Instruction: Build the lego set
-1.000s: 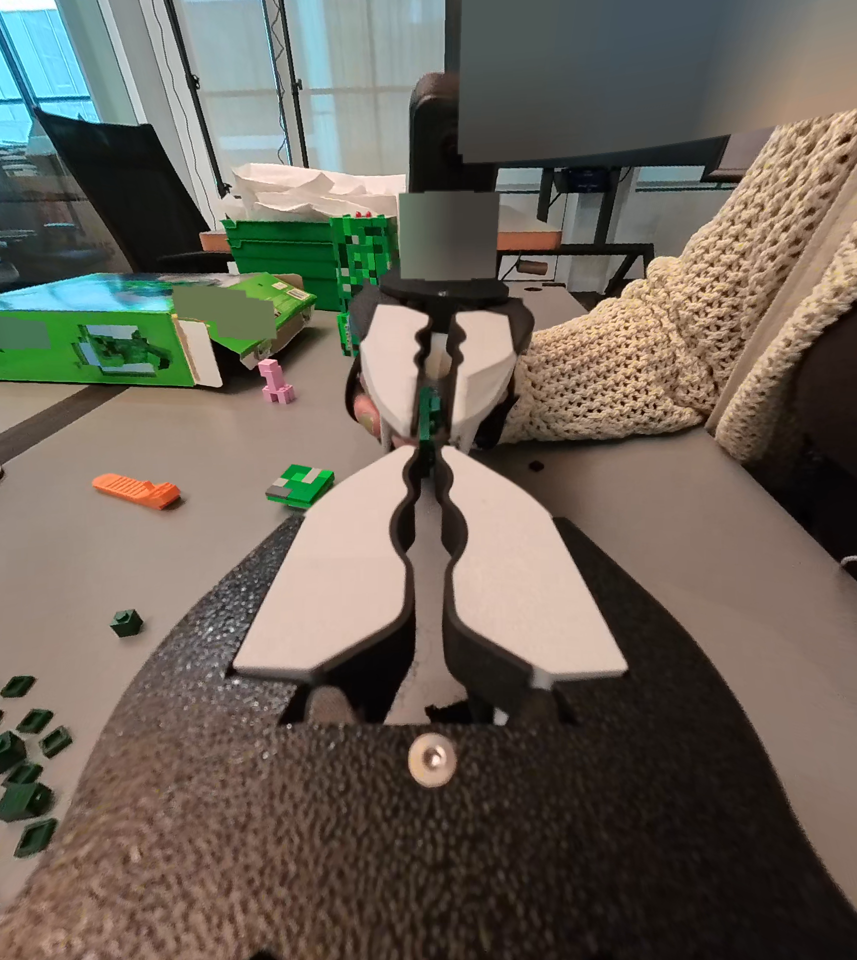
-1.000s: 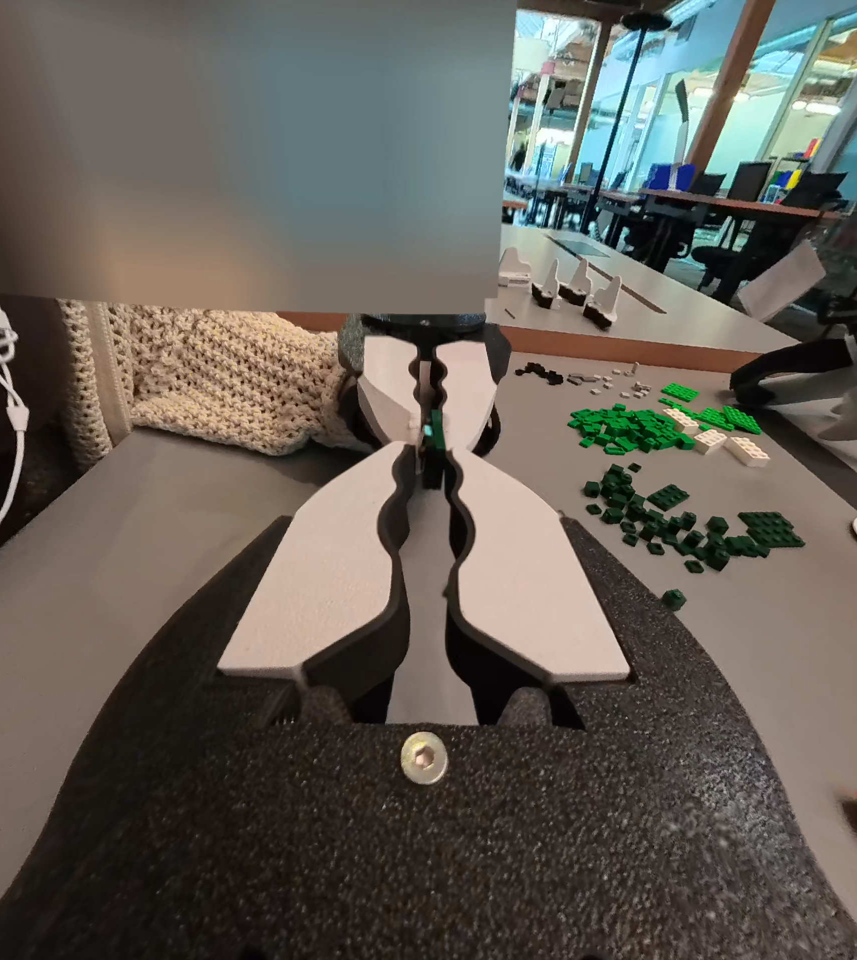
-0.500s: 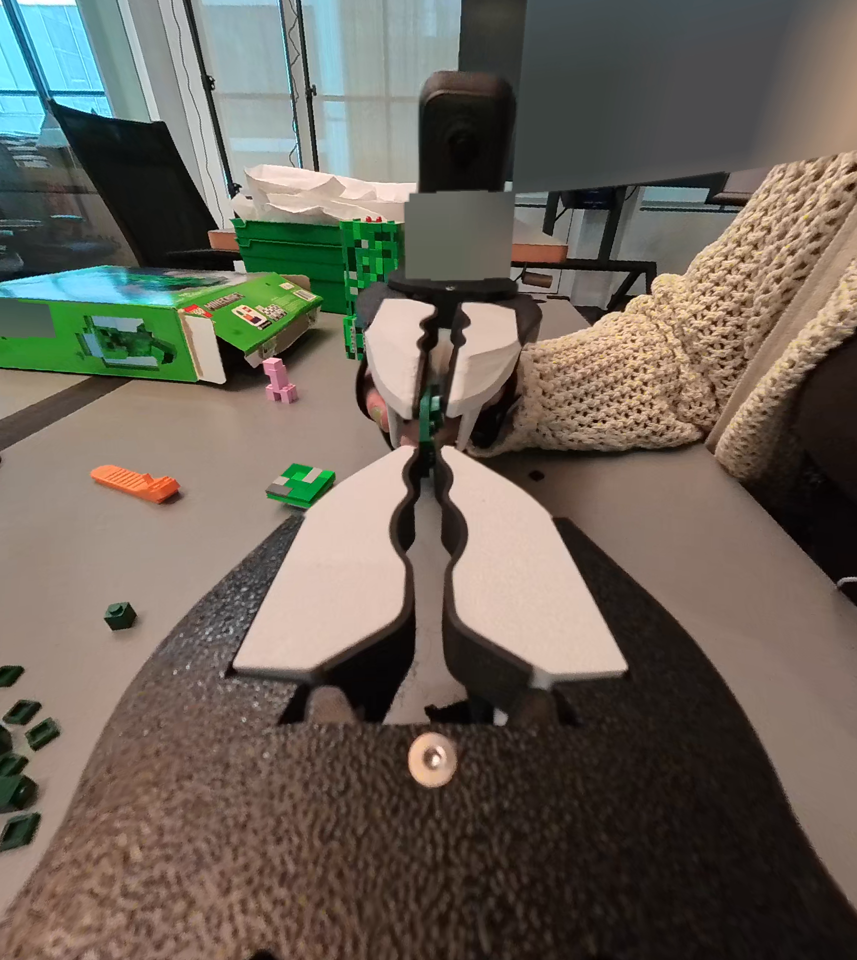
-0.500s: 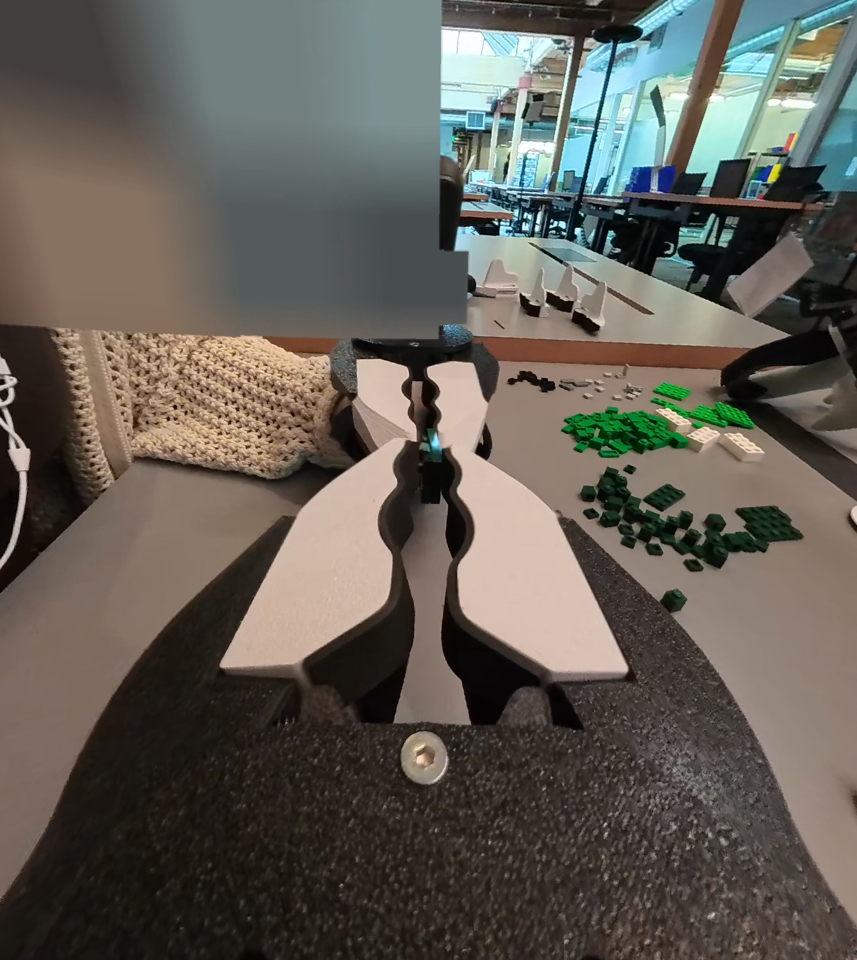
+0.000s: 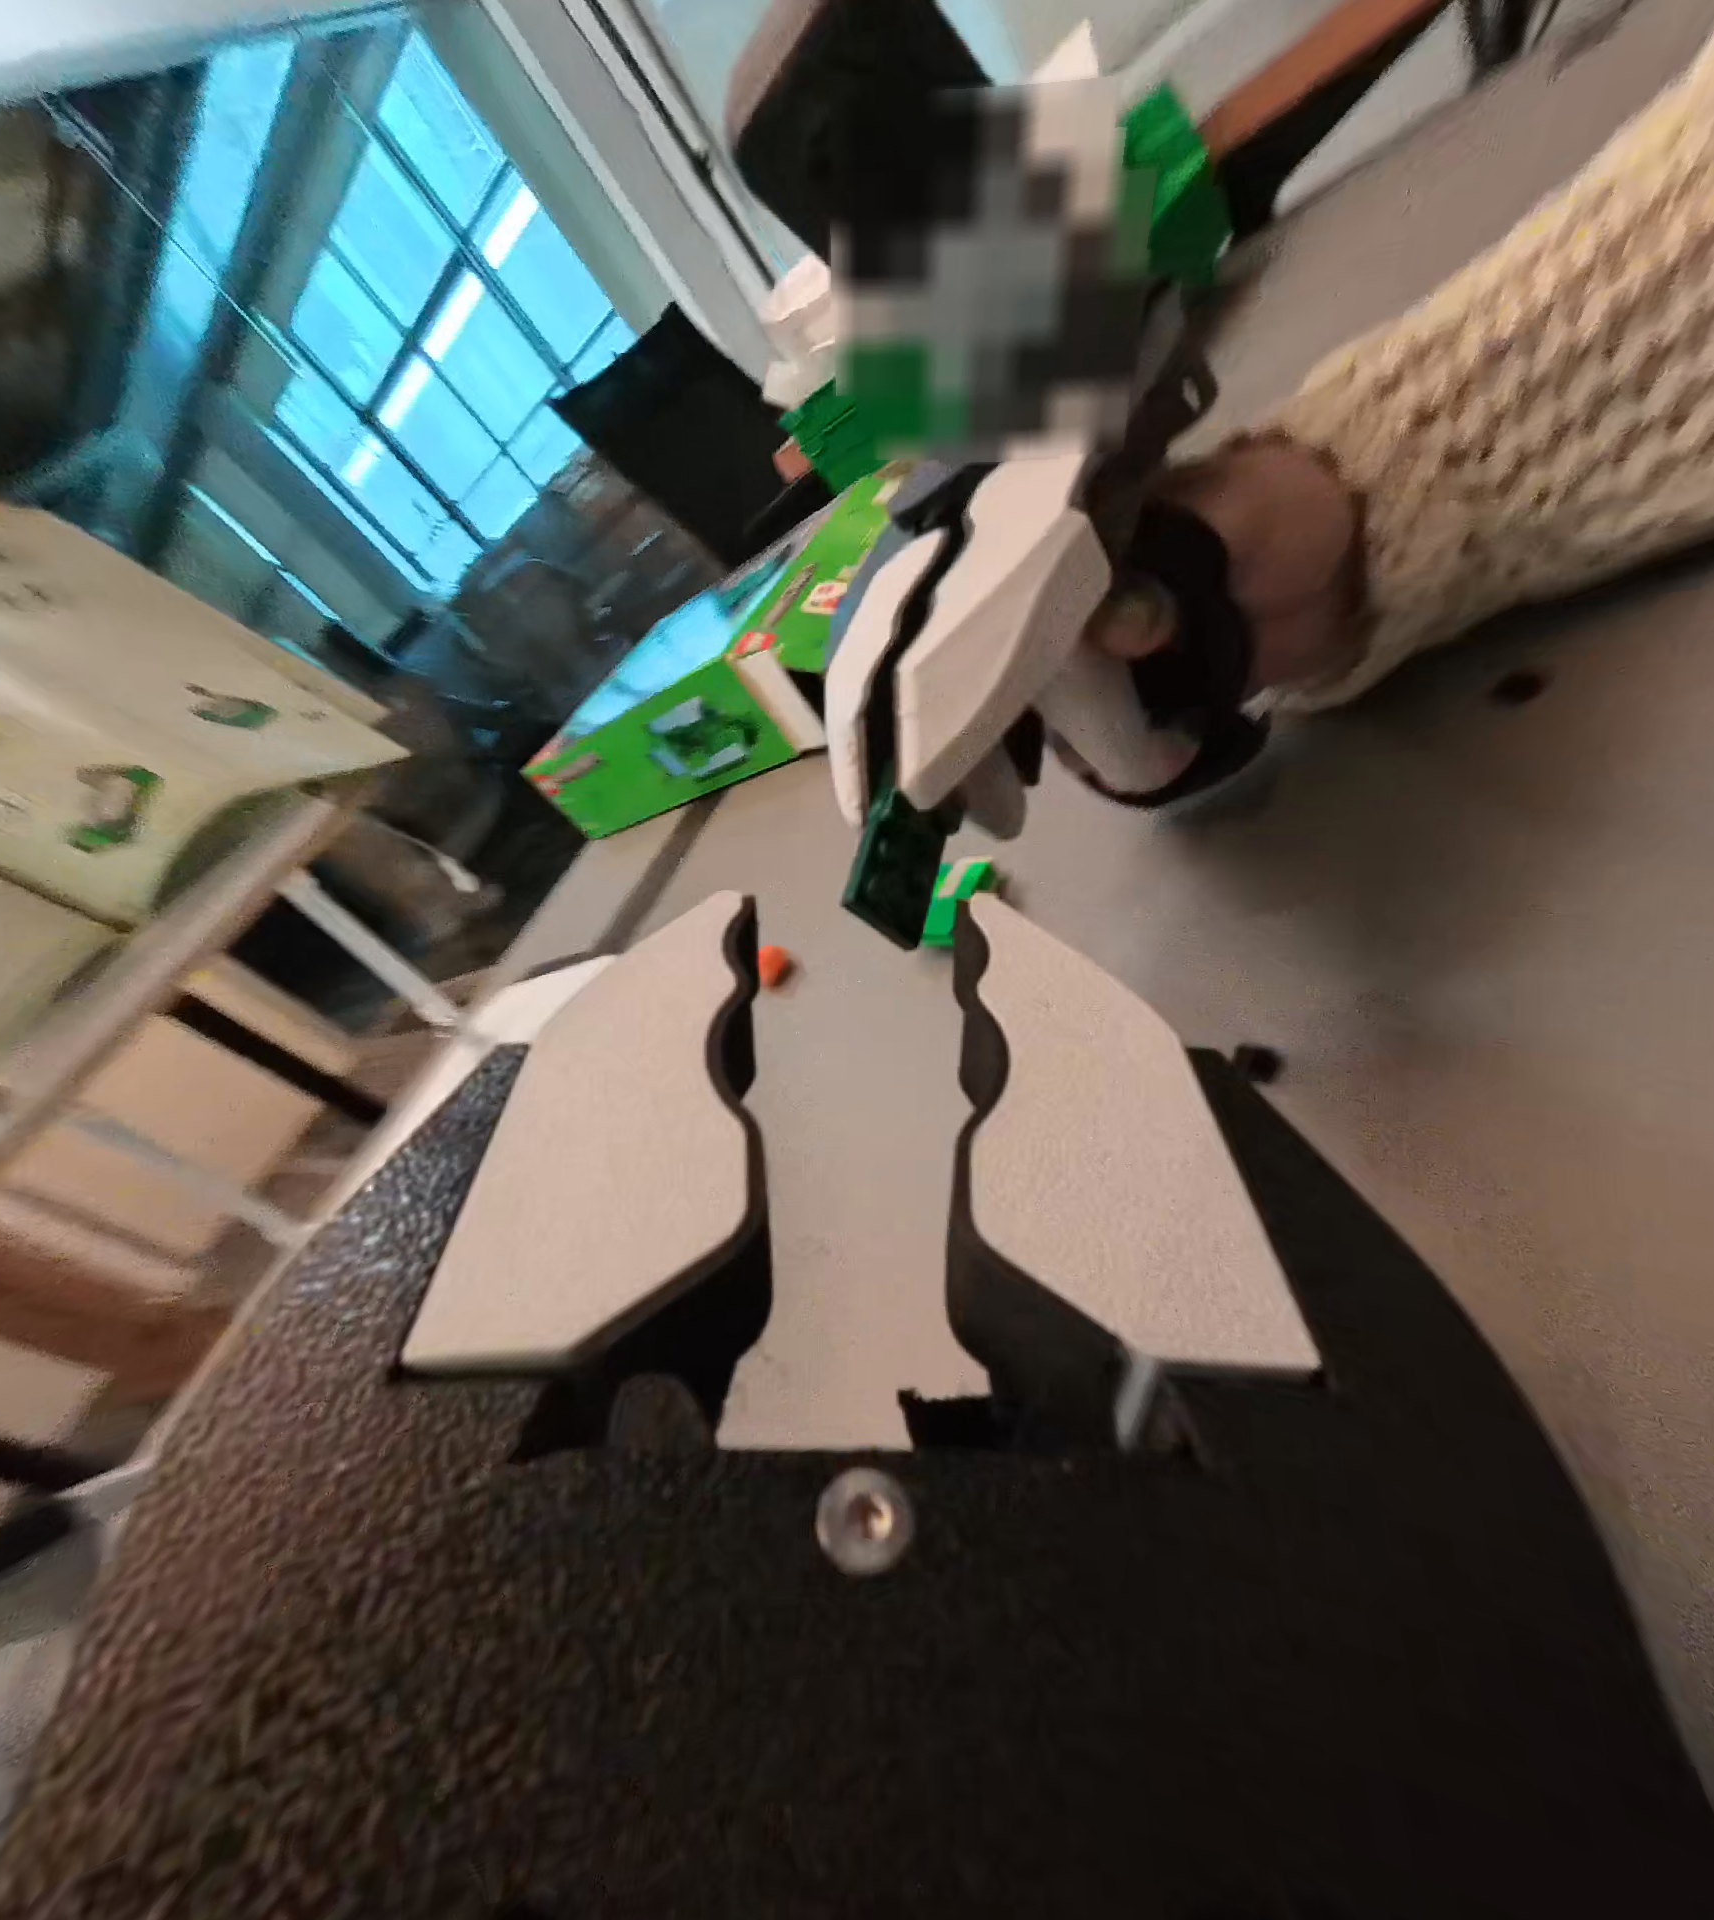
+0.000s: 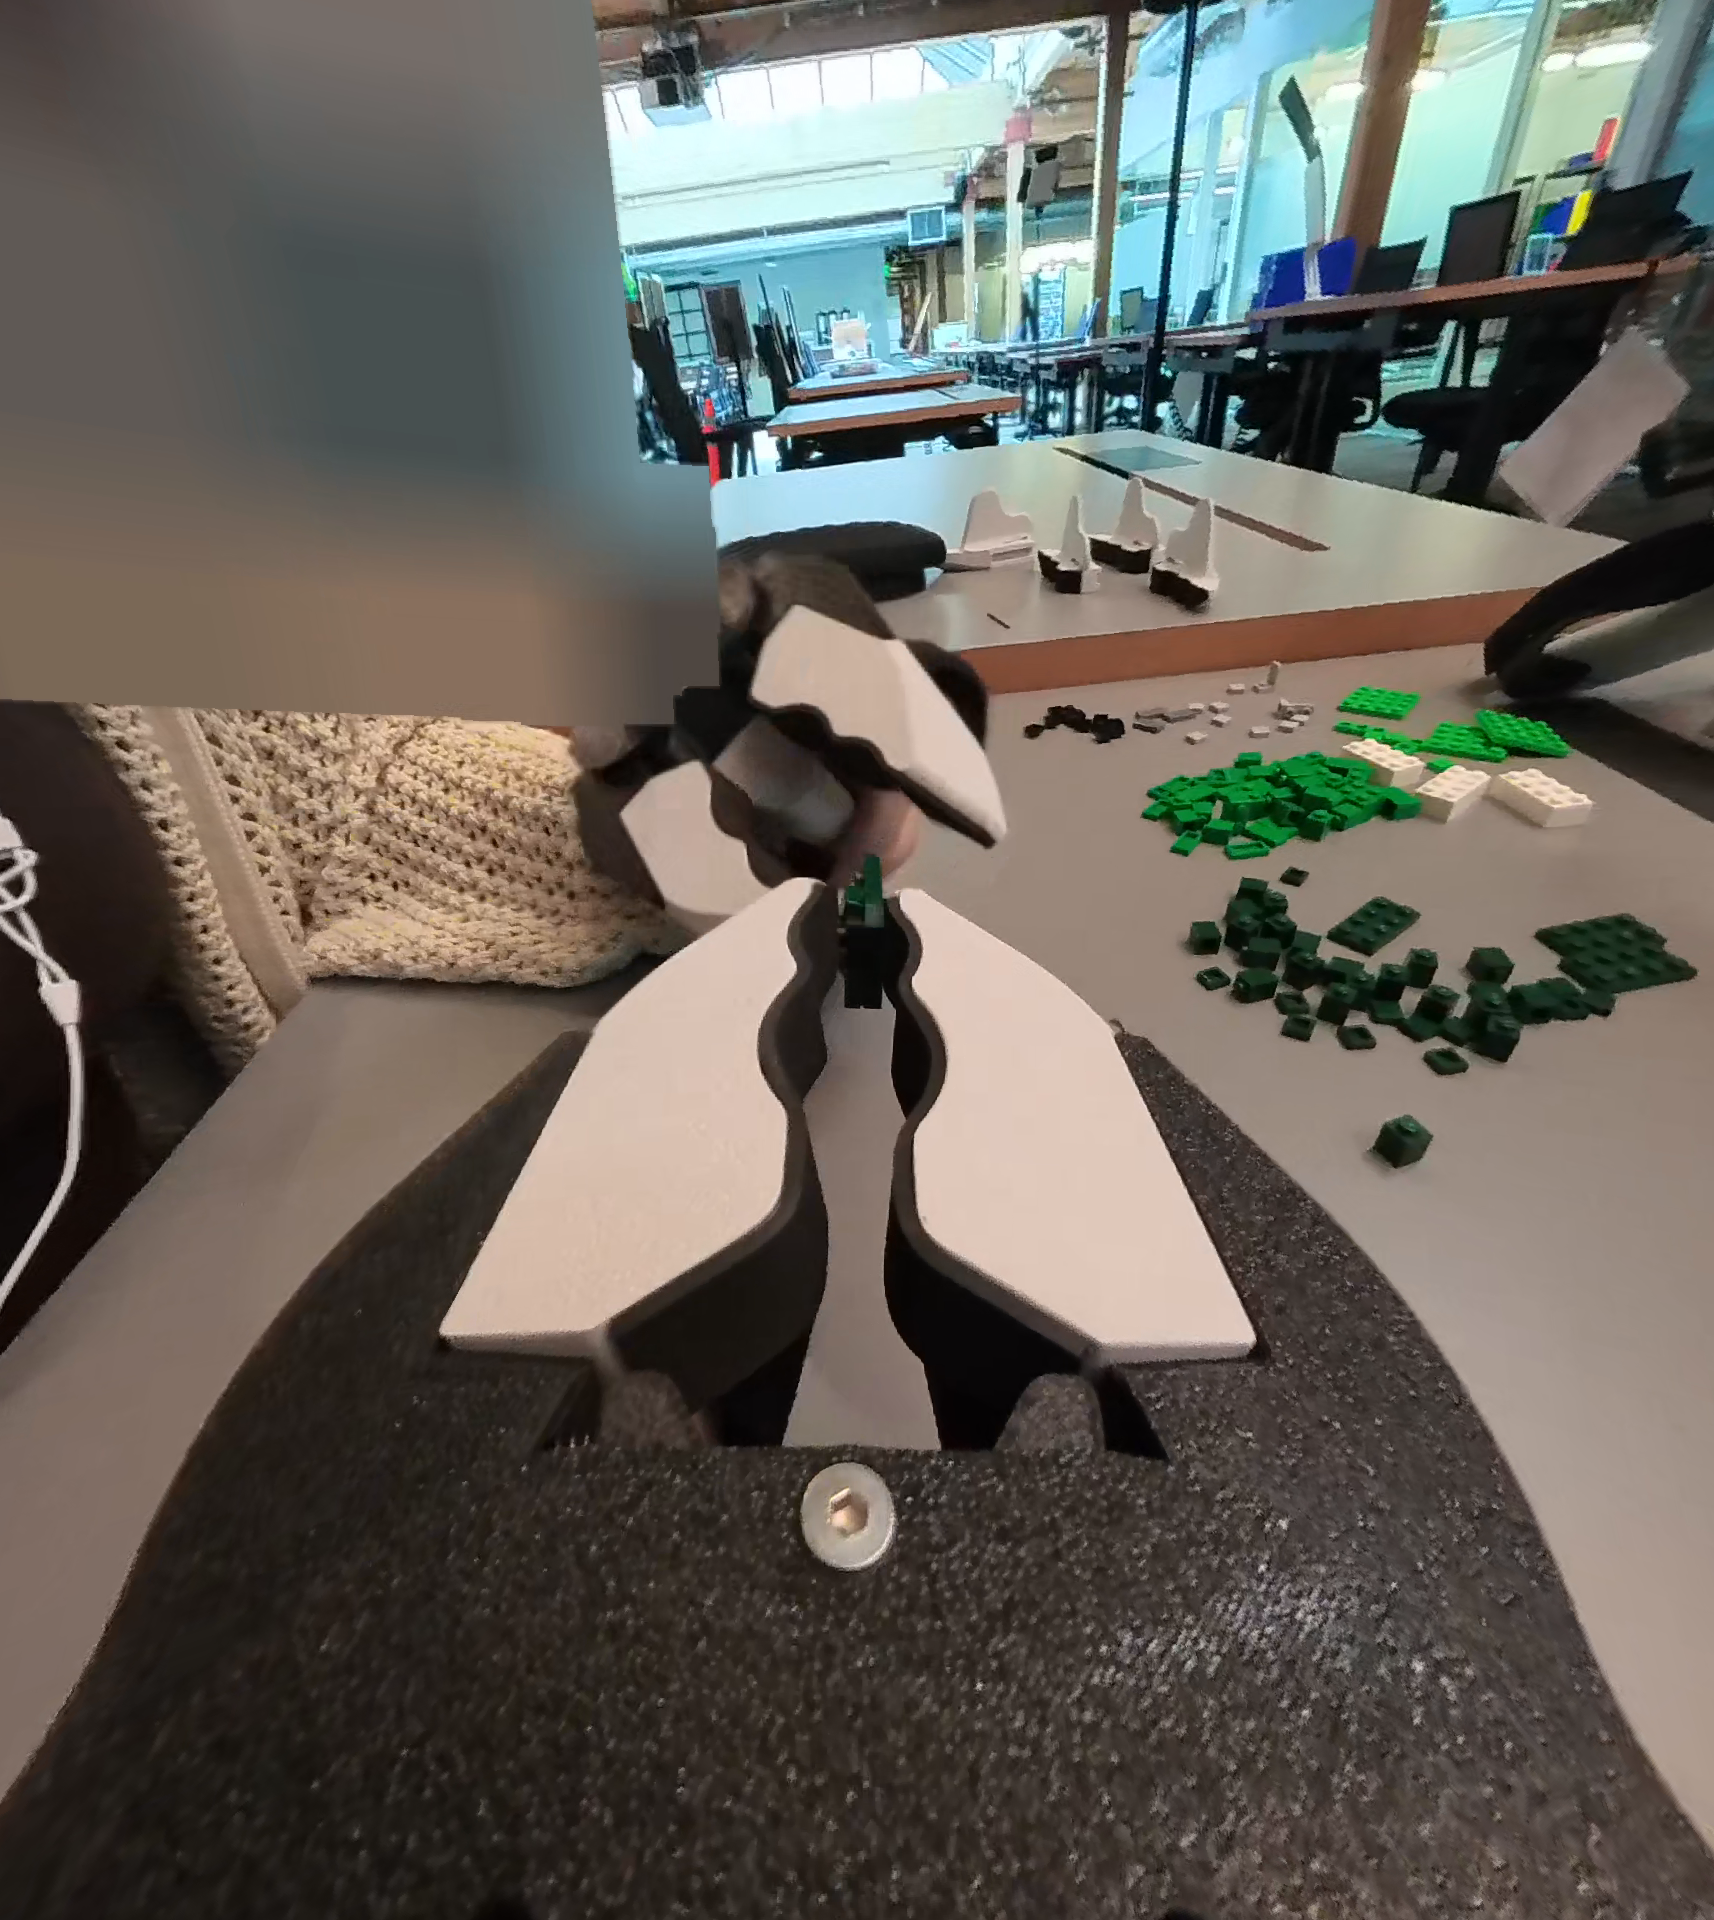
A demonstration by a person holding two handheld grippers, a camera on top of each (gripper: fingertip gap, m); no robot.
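My right gripper (image 6: 858, 904) is shut on a small dark green lego piece (image 6: 863, 961) and holds it above the grey table (image 6: 1248, 1195). In the left wrist view the right gripper (image 5: 884, 805) points down towards me with the dark green plate (image 5: 894, 873) hanging from its tips. My left gripper (image 5: 858, 935) is open and empty, just short of that plate and rolled to one side. In the right wrist view the left gripper's fingers (image 6: 874, 717) are spread wide, right behind the held piece.
Piles of bright green (image 6: 1268, 800) and dark green (image 6: 1393, 987) bricks and white bricks (image 6: 1497, 790) lie to the right. A lone dark green brick (image 6: 1400, 1140) lies nearer. A green box (image 5: 687, 727), a small green assembly (image 5: 957, 894) and an orange piece (image 5: 775, 966) lie beyond. Knitted sleeves (image 5: 1559, 416) flank the table.
My left gripper has opened, let go of the dark green piece, rolled sideways and drawn back. My right gripper stays shut on the piece.
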